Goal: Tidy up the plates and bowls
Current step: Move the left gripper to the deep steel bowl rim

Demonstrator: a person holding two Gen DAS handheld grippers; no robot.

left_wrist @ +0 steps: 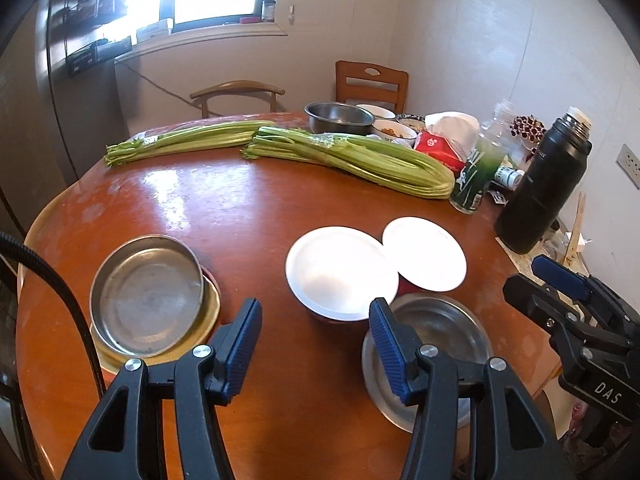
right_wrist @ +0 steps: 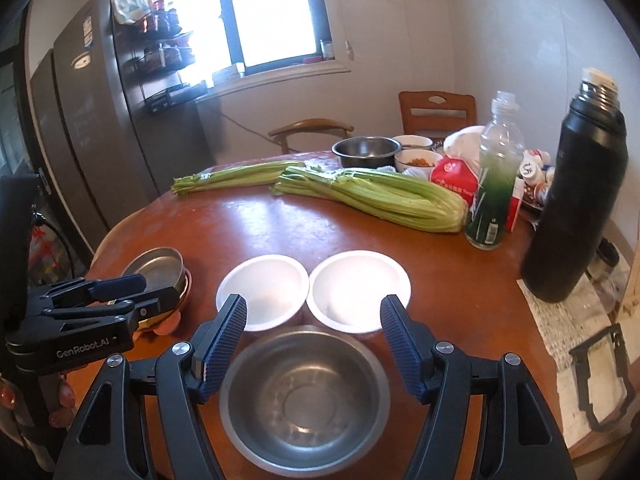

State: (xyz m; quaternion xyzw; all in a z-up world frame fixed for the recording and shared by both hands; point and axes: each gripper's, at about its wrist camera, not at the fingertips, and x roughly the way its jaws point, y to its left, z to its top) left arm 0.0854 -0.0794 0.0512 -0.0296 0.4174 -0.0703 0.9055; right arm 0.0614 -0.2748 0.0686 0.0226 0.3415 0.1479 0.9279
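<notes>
Bright window (right_wrist: 276, 20) in pale wall (right_wrist: 500, 40) — dark fridge (right_wrist: 100, 120) left, two wooden chairs (right_wrist: 438, 114) behind round table (right_wrist: 280, 232).

Black tool (left_wrist: 316, 344), blue ribbed pads, silver screws.

Two white bowls (right_wrist: 263, 293) (right_wrist: 360, 289) sit upright side by side mid-frame; a steel bowl (right_wrist: 304, 400) just below them; a tilted steel dish (right_wrist: 160, 266) on a gold plate (left_wrist: 200, 324) at left.
</notes>
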